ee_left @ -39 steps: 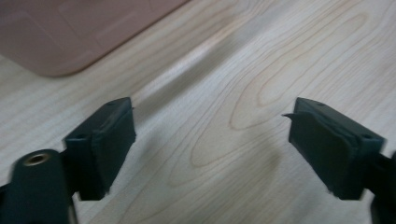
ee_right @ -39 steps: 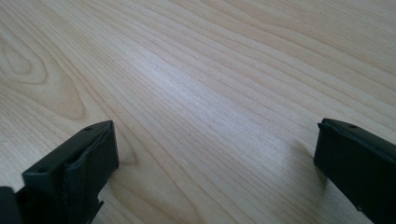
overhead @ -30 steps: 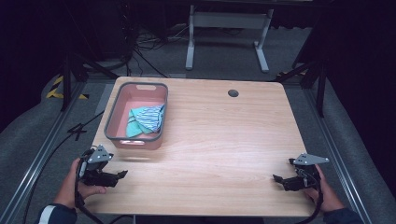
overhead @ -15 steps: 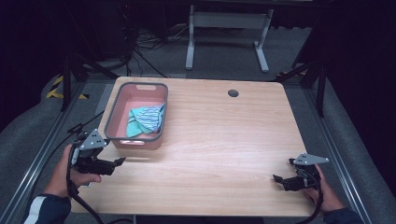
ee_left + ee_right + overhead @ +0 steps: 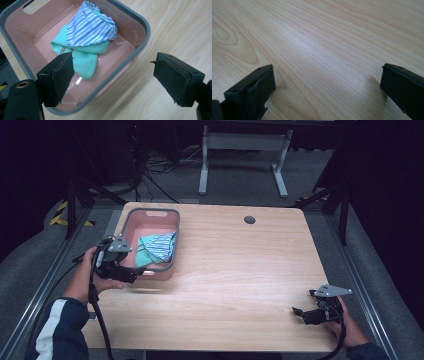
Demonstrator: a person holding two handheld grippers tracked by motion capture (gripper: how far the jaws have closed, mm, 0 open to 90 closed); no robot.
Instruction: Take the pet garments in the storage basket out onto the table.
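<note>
Right claw [image 5: 306, 312] sits low over the near right corner of the desk [image 5: 240, 270], jaws spread wide, nothing between them, bare wood grain under it in the right gripper view. Left claw [image 5: 131, 272] hovers at the near rim of the pink bin [image 5: 131, 222] on the desk's left side, jaws released and empty, one over the bin floor, the other outside over the desk. Inside the bin lies a mint green cloth [image 5: 85, 60], with a blue-striped cloth [image 5: 91, 26] bunched on top, both apart from the claw.
</note>
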